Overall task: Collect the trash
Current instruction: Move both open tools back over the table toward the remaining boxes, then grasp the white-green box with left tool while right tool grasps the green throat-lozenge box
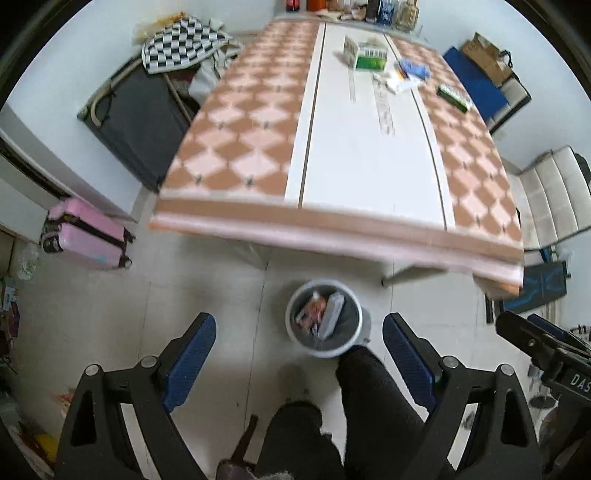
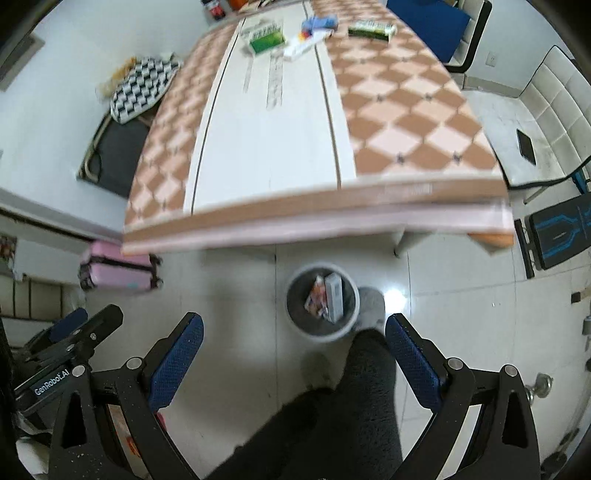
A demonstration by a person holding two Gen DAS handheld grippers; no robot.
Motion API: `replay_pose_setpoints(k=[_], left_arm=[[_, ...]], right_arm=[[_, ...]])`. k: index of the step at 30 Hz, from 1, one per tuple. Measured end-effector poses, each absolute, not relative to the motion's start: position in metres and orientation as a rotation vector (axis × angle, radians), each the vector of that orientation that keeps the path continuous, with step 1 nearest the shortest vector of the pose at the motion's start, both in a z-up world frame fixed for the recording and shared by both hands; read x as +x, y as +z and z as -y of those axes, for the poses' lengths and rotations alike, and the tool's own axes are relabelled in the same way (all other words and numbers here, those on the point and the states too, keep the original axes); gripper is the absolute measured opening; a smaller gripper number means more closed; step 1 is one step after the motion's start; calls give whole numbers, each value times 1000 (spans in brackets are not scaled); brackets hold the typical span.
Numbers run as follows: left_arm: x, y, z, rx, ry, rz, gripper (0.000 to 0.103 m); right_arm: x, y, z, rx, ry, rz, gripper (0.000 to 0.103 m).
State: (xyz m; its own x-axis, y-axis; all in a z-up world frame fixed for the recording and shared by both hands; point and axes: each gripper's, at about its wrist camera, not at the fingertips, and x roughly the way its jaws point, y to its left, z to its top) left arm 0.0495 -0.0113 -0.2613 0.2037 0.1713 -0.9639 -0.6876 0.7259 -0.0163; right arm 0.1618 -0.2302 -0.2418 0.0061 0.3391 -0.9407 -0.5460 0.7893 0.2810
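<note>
A grey waste bin (image 1: 324, 318) stands on the floor below the table's near edge, with a few boxes and wrappers inside; it also shows in the right wrist view (image 2: 322, 303). Trash lies at the table's far end: a green box (image 1: 371, 58), blue wrappers (image 1: 413, 70), a dark green box (image 1: 453, 96); the same green box (image 2: 266, 38) and dark box (image 2: 371, 28) show in the right wrist view. My left gripper (image 1: 299, 354) is open and empty, high above the floor. My right gripper (image 2: 294, 350) is open and empty.
A long table (image 1: 258, 122) with a checked cloth fills the middle. A pink suitcase (image 1: 86, 238) lies on the floor at left. A white sofa (image 2: 554, 96) and a black bench (image 2: 557, 230) are at right. The person's dark-trousered legs (image 1: 373, 398) stand beside the bin.
</note>
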Motion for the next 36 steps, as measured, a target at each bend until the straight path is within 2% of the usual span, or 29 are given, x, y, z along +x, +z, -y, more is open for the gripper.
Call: replay_pose_setpoints(k=[10,21,25,31,36], left_arm=[[207,-250,-75,-539,737,-1193,92],[354,-286,-182,-651,761,-1204,92],[397,-308,-211,-669,747,-1227,92],[433,-333,-233,-679,755,-1251,92],[454,-353,-241,-679,740,-1297,92]], right_arm=[[358,-240,157,-100,699,-1383,100],[612,-294,40,-352,613,-1402,100],[667,-326,-5,-538,613,-1439,100],[697,-374,-56,-881,649,-1480,100],[705,-398,-70,-965,671,-1521,100]])
